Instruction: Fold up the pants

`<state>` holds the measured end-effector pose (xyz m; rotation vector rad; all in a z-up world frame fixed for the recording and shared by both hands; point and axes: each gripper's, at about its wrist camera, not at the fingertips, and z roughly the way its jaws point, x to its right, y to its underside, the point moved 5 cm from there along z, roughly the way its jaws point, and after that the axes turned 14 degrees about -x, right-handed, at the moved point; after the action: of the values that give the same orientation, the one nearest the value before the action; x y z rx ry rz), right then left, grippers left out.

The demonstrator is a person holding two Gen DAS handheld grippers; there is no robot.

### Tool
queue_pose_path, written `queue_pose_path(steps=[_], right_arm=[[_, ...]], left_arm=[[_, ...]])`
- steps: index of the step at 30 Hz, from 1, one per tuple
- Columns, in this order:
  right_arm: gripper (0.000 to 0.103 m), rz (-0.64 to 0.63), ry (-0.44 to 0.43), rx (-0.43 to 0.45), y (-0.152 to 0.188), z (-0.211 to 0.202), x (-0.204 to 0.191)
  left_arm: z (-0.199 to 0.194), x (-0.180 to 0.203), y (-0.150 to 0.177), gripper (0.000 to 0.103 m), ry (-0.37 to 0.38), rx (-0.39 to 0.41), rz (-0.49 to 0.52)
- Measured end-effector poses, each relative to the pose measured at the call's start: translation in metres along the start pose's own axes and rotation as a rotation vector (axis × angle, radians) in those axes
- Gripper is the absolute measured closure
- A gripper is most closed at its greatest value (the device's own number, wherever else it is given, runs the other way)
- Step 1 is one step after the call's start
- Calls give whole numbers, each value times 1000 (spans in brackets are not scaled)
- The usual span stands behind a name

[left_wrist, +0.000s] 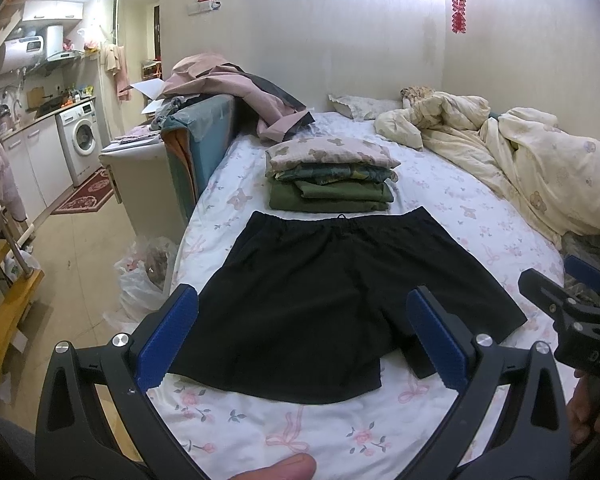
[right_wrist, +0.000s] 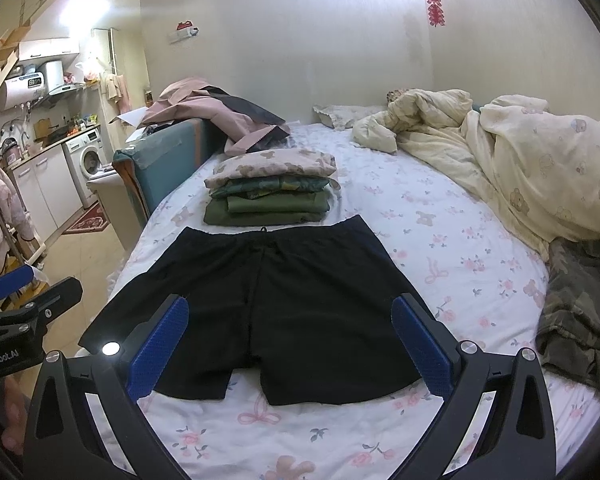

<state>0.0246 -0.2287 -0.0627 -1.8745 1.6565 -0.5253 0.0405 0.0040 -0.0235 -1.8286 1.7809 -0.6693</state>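
Black shorts [left_wrist: 308, 292] lie flat on the floral bedsheet [left_wrist: 460, 208], waistband at the far end and both leg openings toward me. They also show in the right wrist view [right_wrist: 276, 304]. My left gripper [left_wrist: 302, 340] is open and empty, held above the near hem of the shorts. My right gripper [right_wrist: 290, 344] is open and empty, also above the near hem. The right gripper shows at the right edge of the left wrist view [left_wrist: 572, 304]; the left gripper shows at the left edge of the right wrist view [right_wrist: 24, 312].
A stack of folded clothes [left_wrist: 332, 172] sits just beyond the waistband. A crumpled cream duvet [left_wrist: 520, 156] fills the far right of the bed. A camouflage garment [right_wrist: 580, 312] lies at the right. Pink clothing [left_wrist: 236, 92] drapes over a blue sofa back. Plastic bags [left_wrist: 144, 276] sit on the floor left.
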Motion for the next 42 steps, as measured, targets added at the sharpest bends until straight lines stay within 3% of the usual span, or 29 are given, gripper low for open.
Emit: queue_pose_path(steps=[17,20,22,24,26,28,30,35,37,42], right_arm=[[0,8,-2,-2,0,-1,0],[0,22,-30,-36,1,2,1],[1,76,-171,-129,5,14,9],[1,181,-237,-221,15,31,32],[2,299,-269,-306,30,49,56],[16,376,-302,-430,50,74,76],[19,426,-298,-493,67,91,91],[21,626,-271,-533,87,126,138],[27,693,-224,-544,93,142,165],[37,769,-164,-494,88,163,204]], left_arm=[[1,0,1,0,0,-2,-1],[2,1,2,0,-10,-11,-3],[5,1,2,0,-20,-29,-8],[8,-2,1,0,-19,-42,-21],[10,-7,0,0,-22,-54,-41],[13,-11,-1,0,-9,-64,-66],[19,-17,-1,0,-12,-84,-86],[30,-24,2,0,0,-139,-124],[33,-23,2,0,4,-148,-125],[35,-20,-3,0,10,-154,-121]])
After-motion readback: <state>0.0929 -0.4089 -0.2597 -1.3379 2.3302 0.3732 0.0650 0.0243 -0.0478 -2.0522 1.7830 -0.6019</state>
